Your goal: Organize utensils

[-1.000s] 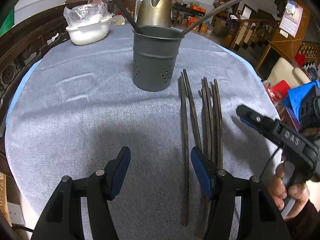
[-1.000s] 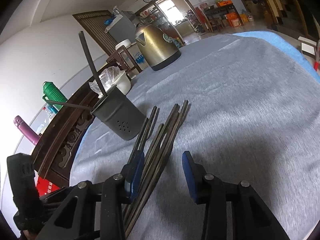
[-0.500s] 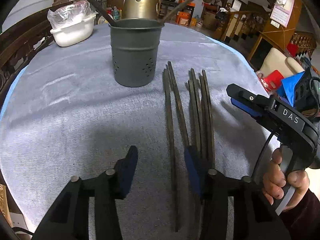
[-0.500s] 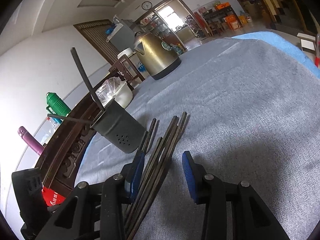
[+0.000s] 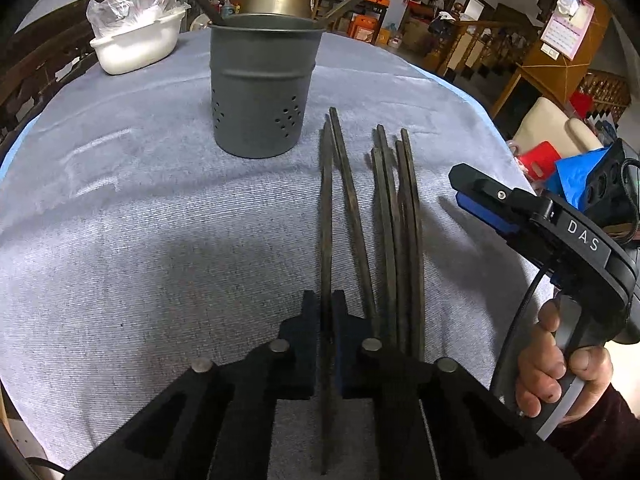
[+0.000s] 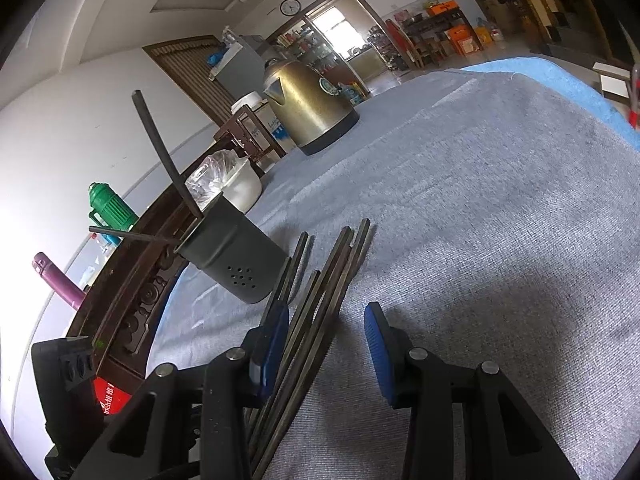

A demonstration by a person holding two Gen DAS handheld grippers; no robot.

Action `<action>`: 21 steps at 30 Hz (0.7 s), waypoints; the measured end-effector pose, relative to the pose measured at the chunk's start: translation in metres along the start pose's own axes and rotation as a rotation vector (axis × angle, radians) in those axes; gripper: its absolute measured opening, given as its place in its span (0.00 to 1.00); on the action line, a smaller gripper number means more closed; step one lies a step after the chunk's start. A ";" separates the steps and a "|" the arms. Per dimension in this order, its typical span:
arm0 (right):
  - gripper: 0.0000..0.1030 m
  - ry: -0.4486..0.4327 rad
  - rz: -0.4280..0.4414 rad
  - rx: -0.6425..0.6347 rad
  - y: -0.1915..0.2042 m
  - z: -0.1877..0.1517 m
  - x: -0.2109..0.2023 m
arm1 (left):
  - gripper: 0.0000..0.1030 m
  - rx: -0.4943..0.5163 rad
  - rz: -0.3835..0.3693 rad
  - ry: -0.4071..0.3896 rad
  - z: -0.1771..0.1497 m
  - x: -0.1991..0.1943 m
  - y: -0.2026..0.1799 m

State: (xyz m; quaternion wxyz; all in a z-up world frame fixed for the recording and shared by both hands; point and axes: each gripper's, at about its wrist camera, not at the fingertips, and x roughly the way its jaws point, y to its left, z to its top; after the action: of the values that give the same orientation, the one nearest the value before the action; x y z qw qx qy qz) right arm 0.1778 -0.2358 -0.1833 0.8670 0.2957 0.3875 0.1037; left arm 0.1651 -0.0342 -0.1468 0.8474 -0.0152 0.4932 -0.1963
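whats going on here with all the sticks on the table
A person is sorting chopsticks into a grey holder on a cloth-covered table. The left hand-held gripper is shut on the leftmost chopstick, which still lies flat. The right hand-held gripper is open, hovering over the other loose chopsticks and holding nothing. Two chopsticks already stand in the holder. A kettle and a white bowl sit further back.

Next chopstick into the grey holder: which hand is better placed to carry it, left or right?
Left. The left gripper is already shut on the leftmost chopstick, with the grey holder straight ahead. The right gripper is open, gripping nothing, beside the remaining chopsticks.
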 end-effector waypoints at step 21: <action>0.41 0.010 -0.002 0.001 0.001 0.000 0.003 | 0.05 -0.066 -0.061 0.080 -0.026 -0.027 0.027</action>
State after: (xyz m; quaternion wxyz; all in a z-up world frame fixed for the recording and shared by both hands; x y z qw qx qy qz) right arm 0.1794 -0.2341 -0.1848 0.8651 0.2950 0.3920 0.1041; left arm 0.1403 0.0046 -0.1441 0.8197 -0.0504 0.5321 -0.2059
